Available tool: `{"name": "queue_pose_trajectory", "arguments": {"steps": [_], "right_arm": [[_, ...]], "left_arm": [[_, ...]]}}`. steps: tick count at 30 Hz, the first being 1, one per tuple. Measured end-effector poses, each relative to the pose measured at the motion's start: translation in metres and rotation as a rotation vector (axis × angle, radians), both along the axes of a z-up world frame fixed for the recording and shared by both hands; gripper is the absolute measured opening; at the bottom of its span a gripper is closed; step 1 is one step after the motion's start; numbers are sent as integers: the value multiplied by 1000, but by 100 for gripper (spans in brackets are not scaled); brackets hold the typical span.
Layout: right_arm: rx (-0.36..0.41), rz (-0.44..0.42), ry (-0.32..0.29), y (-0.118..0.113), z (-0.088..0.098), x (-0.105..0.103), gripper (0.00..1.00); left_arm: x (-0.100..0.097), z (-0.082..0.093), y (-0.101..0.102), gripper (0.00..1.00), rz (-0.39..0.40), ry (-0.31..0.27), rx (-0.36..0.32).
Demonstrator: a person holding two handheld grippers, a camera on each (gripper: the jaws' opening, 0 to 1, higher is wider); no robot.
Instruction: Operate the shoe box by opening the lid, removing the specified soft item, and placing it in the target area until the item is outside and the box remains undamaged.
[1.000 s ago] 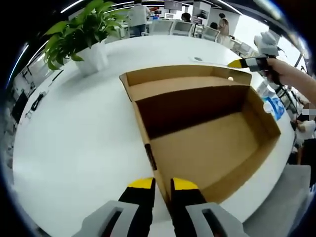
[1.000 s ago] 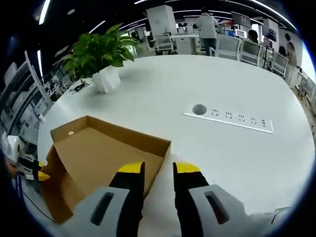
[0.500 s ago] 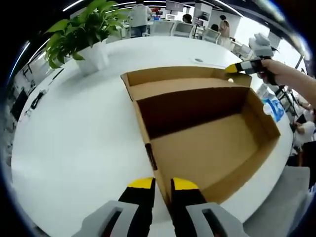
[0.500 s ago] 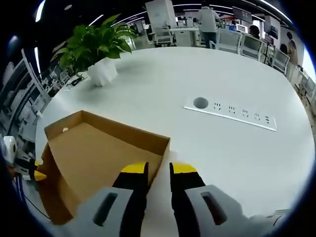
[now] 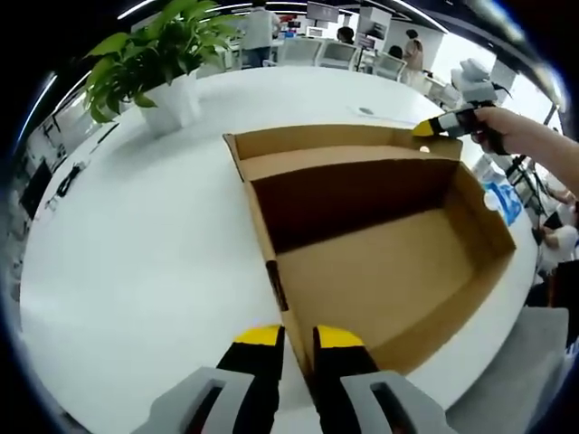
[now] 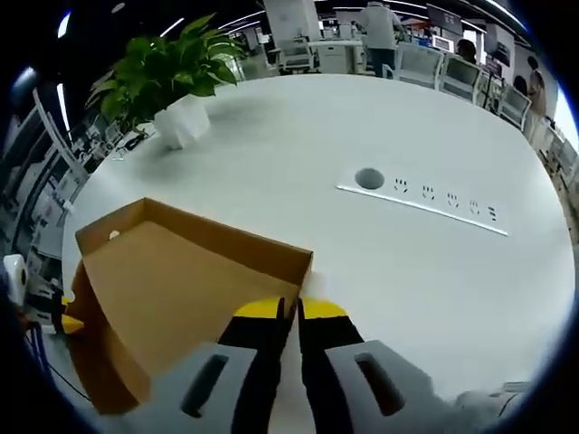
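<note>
L gripper (image 5: 297,336) is pinching the near wall of the box (image 5: 380,271) btwn narrow jaws, the wall running up from the tips w/ the open, bare interior spreading to their right. R gripper (image 6: 289,310) is clamping the lid (image 6: 172,280) rim, jaws nearly together, lid panel lying left of the tips. Box is sitting on the white table (image 6: 298,154); outlet strip (image 6: 425,194) & plant (image 6: 176,77) are sitting farther off.

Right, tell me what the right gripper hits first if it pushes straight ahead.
Its jaws already close on the lid's side flap at the right gripper. Straight on, it would probably follow that flap, then cross bare white table; depth is uncertain.
</note>
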State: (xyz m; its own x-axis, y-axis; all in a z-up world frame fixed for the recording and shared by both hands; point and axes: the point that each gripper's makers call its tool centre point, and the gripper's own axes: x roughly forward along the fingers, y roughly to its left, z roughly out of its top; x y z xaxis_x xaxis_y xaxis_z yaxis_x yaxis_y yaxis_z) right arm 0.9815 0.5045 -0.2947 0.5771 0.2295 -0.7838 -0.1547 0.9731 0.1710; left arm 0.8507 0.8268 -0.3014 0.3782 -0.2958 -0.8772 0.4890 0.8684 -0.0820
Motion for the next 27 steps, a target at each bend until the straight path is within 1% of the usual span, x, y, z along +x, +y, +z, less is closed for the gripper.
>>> {"name": "queue_pose_trajectory", "arguments": {"steps": [3,8,10,11,12,13,14,15,16,20,25,27], "right_arm": [[-20,2,-9,0,3,-1,2],[-41,3,-58,-2,9,5,0],[-39,-10,-77,0,17,3,0],[-39,-16,-99,-2,19,8,0],[-38,-20,-108,-2,21,8,0],[-28,-33,-118,-2,27,3,0],[-24,-37,-126,-2,30,2,0],[-17,-41,-136,-3,26,5,0],[-14,-43,-142,-4,27,6,0],[-2,-56,-161,-3,34,9,0],[1,-53,-195,-2,47,11,0],[4,-51,-201,-3,46,12,0]], "left_arm": [[1,0,1,12,8,-1,-4],[1,-1,1,12,30,-11,-8],[1,-1,0,12,35,-13,-7],[1,-1,0,12,37,-14,-6],[0,0,1,11,40,-15,-7],[0,0,1,11,42,-15,-7],[1,-1,1,11,42,-17,-5],[1,-1,2,11,42,-19,-1],[2,-1,2,11,44,-20,1],[2,-1,3,10,55,-26,4],[2,-1,4,9,71,-33,8],[3,-2,4,8,71,-36,12]]}}
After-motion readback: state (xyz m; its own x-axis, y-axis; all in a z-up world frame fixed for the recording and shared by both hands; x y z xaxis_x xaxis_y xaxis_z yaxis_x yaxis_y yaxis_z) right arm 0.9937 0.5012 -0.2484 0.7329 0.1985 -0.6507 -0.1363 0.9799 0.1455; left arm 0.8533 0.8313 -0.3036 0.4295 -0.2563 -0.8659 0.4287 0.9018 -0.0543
